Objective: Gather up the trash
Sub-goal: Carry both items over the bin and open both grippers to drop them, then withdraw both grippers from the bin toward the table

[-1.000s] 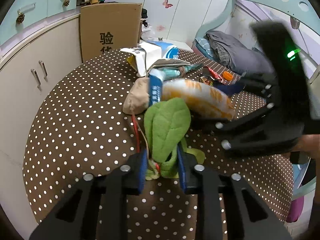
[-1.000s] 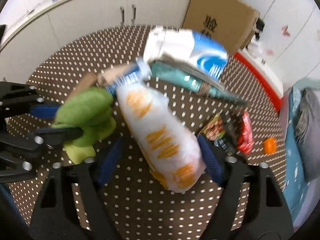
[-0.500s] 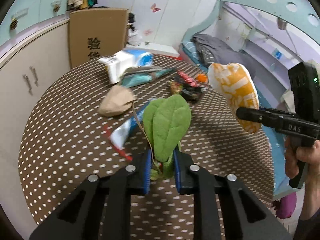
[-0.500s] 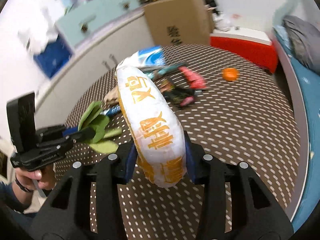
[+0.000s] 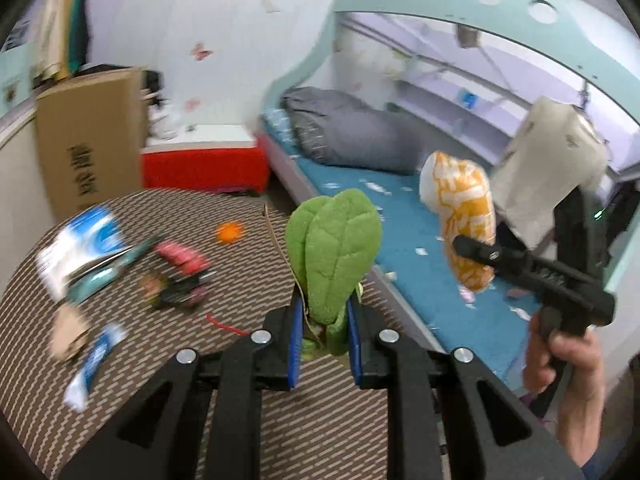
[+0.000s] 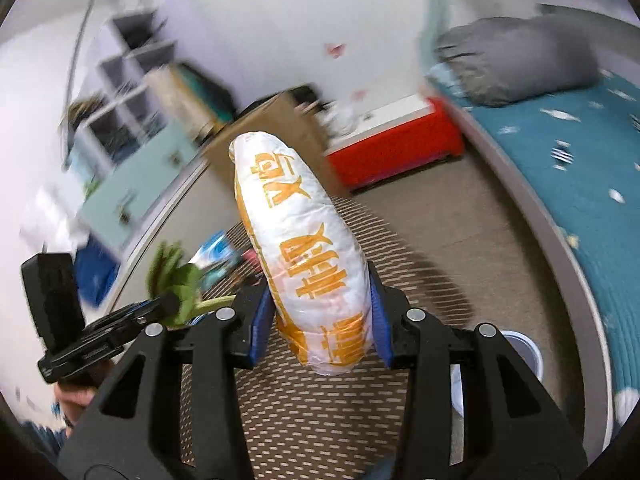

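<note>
The left gripper (image 5: 323, 343) is pinching a fuzzy green plush leaf (image 5: 335, 256) above the dotted table (image 5: 120, 360), while the right gripper (image 6: 318, 326) is clamping a puffy, crinkled white-and-orange bag (image 6: 304, 256) aloft.

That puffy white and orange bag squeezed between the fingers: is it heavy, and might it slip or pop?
The bag probably weighs little: it stands up from the right gripper without sagging. It looks air-filled and plump, so a hard squeeze might burst it. Its glossy plastic skin seems slippery, though the blue pads press both sides.
</note>
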Available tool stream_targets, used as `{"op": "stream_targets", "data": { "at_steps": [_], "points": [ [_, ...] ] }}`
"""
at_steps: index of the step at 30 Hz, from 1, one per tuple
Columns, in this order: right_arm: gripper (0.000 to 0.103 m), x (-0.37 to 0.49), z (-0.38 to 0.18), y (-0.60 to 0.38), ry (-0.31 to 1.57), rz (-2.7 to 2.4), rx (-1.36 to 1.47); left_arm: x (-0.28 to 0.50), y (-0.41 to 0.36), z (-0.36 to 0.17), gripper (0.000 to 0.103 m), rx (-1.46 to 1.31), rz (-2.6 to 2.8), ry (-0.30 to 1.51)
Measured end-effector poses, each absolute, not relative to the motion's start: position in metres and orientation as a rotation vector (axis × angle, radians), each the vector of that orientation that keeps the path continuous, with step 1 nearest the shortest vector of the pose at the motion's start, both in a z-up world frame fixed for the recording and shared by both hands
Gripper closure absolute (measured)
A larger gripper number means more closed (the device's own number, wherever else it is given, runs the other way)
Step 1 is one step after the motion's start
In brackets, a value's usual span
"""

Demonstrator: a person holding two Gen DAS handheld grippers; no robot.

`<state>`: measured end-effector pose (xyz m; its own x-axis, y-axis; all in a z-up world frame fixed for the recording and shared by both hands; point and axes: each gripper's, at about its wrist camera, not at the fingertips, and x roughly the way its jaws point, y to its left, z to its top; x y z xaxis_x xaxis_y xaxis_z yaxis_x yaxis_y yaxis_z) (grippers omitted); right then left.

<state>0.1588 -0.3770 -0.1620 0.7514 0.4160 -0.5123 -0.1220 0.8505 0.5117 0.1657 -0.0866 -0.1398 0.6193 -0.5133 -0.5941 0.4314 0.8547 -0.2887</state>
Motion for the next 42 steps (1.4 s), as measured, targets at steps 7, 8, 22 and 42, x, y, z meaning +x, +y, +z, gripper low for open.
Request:
{"op": "stream_targets", "data": {
  "at_steps": [7, 8, 22, 42],
  "points": [
    [0.062, 0.142, -0.204, -0.465, 0.701, 0.088, 0.616, 0.182, -0.18, -0.136, 0.085, -0.082, -0.68, 0.736],
    [0.062, 0.142, -0.214, -0.474, 0.717, 0.066, 0.634, 0.186, -0.194, -0.141, 0.085, -0.076, -0.697, 0.753],
    [0.061, 0.17, -0.347, -0.533, 0.923, -0.063, 0.851, 0.226, -0.35, -0.246, 0.085, 0.158, -0.732, 1.045],
    [0.006, 0.165, -0.411, -0.542, 1.05, -0.18, 0.958, 0.242, -0.382, -0.277, 0.013, 0.33, -0.629, 1.086]
  ]
}}
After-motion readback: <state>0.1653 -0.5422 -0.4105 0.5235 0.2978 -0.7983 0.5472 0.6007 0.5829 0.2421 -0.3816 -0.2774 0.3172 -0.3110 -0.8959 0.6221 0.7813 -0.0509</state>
